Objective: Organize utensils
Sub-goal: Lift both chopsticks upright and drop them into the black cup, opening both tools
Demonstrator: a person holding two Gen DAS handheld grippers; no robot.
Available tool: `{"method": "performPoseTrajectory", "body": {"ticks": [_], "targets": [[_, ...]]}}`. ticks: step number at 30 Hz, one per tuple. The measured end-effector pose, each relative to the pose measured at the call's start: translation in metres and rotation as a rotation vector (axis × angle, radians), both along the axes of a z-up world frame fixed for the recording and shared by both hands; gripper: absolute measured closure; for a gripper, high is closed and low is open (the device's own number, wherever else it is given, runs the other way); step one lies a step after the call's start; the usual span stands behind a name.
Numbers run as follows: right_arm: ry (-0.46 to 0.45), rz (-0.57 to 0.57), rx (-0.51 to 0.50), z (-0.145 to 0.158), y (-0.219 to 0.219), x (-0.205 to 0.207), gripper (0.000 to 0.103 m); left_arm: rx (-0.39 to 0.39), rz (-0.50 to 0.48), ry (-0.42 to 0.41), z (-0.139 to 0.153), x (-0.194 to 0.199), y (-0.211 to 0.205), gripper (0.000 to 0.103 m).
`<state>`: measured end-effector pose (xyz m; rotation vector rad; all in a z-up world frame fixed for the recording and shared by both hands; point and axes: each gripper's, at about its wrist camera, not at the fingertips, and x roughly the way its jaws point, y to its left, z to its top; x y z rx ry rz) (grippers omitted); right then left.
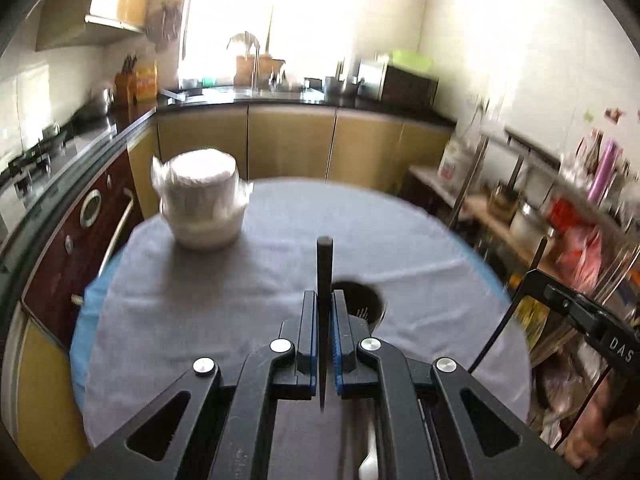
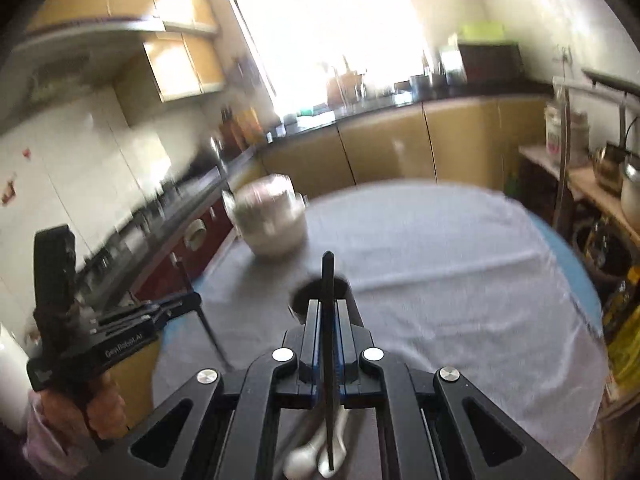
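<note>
Gripping one slim dark chopstick (image 1: 323, 280) in the clenched left gripper (image 1: 323, 312), another chopstick (image 2: 329, 300) in the clenched right gripper (image 2: 329, 316), above a grey cloth-covered round table (image 1: 240, 288). Showing pale spoons (image 2: 320, 452) clearly only from the right wrist; black cylindrical holder (image 1: 366, 304), wrapped white pot (image 1: 202, 204) from both.

The left black two-finger tool (image 1: 322, 320) tilts forward and downward, its blue-lined jaws closed tight on a thin dark stick (image 1: 323, 280) standing up between them. The right black two-finger tool (image 2: 329, 322) tilts likewise, clamped on a slim dark rod (image 2: 328, 292). A hand (image 2: 80, 412) wraps the left tool's handle at the right camera's lower left.
</note>
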<state>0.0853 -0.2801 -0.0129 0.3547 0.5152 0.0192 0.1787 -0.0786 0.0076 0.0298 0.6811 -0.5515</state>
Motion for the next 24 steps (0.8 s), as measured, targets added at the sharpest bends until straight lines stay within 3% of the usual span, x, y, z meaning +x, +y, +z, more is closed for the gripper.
{"method": "performPoseTrajectory", "body": {"ticks": [8,13,17,24], "targets": [[-0.185,-0.034,-0.049,0.077,0.012,0.025,0.097,-0.046,-0.02,-0.102,0.063,0.02,-0.013,0.096],[-0.218,-0.08,-0.092,0.094,0.018,0.064,0.097,-0.06,-0.006,-0.103,0.066,0.041,-0.026,0.096],[-0.186,-0.11,-0.112,0.078,0.02,0.093,0.097,-0.046,0.012,-0.056,0.04,0.058,-0.035,0.096],[-0.022,-0.067,-0.064,0.018,0.015,0.116,0.096,0.025,-0.012,0.1,-0.013,0.061,-0.034,0.096]]}}
